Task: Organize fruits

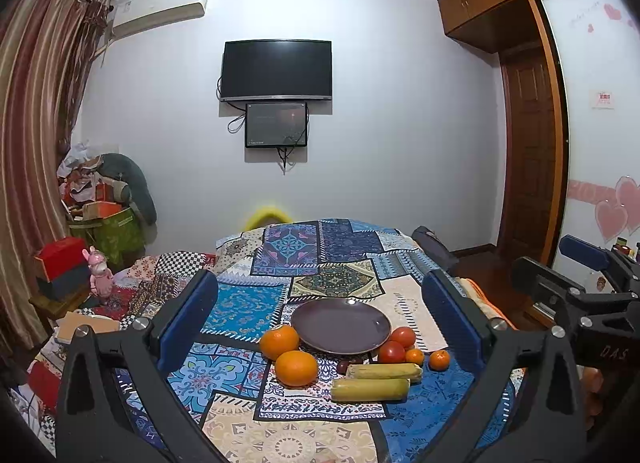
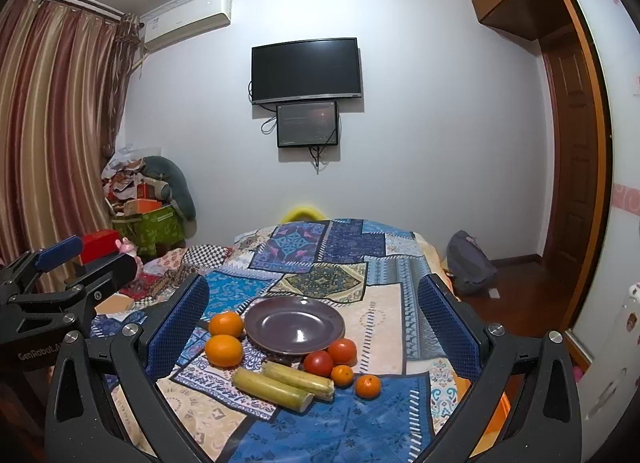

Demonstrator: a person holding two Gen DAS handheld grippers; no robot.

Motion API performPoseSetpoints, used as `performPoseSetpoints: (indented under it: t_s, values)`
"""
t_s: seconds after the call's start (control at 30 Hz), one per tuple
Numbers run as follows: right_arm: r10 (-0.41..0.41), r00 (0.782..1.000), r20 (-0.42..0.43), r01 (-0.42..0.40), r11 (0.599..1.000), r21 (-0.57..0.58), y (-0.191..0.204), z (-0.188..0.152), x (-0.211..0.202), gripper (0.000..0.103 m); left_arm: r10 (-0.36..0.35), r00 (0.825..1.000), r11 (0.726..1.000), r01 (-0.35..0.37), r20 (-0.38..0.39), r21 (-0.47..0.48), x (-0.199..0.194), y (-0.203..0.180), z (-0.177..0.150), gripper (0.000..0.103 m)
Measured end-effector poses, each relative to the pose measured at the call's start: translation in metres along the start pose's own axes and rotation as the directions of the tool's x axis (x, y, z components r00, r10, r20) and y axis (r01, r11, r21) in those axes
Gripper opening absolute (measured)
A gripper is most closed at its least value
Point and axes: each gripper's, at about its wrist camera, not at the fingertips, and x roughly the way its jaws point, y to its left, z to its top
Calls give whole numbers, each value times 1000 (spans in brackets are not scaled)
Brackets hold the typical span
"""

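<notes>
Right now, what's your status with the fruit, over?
Left tongs open, empty. Right tongs open, empty. Round purple plate bare; oranges, tomatoes, yellow-green stalks on patchwork cloth beside it. Nothing blocking.

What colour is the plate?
Dark purple plate, empty, clearest in the right wrist view.

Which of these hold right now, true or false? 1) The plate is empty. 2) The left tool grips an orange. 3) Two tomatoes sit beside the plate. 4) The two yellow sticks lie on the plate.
1) True: the purple plate holds nothing.
2) False: the left tool is open and empty; both oranges lie on the patchwork cloth.
3) True: the tomatoes sit at its near edge.
4) False: the yellow sticks lie on the cloth.
</notes>
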Motion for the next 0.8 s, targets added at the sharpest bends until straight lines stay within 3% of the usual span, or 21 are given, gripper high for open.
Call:
performPoseSetpoints:
  t_s: [0.8]
  values:
    - [6,1000,5,-6,1000,2,-2,4,-2,103,-6,1000,1000,6,-2,-7,1,1,-2,103]
